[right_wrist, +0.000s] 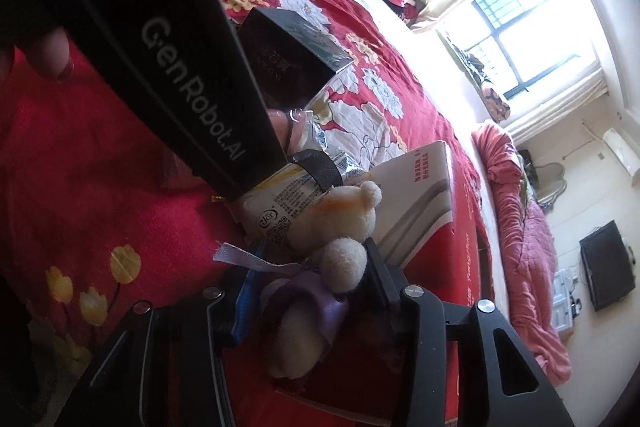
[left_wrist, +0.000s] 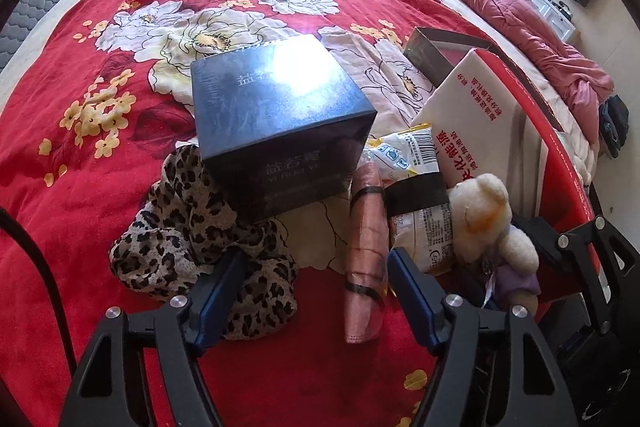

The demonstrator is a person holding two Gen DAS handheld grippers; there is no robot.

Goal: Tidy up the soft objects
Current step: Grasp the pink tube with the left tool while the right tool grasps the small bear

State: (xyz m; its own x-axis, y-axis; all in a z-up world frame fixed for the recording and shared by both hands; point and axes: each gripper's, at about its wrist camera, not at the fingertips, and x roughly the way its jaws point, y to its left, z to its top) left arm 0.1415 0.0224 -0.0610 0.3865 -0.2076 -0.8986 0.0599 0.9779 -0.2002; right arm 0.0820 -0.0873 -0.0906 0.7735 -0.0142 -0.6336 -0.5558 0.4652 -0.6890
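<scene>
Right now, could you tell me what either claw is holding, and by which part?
The right claw grips the teddy bear around its purple-dressed body. The left claw is open, holding nothing.

bedspread (left_wrist: 100, 155): plush red cloth, matt | box (left_wrist: 280, 115): glossy dark card, glare on lid | scarf (left_wrist: 192, 239): thin leopard-print cloth | bear (right_wrist: 340, 223): fuzzy cream pile, satin lilac ribbon | packet (left_wrist: 416, 163): shiny crinkled plastic | left gripper (left_wrist: 316, 291): matt black plastic, metal bolts, blue pads
</scene>
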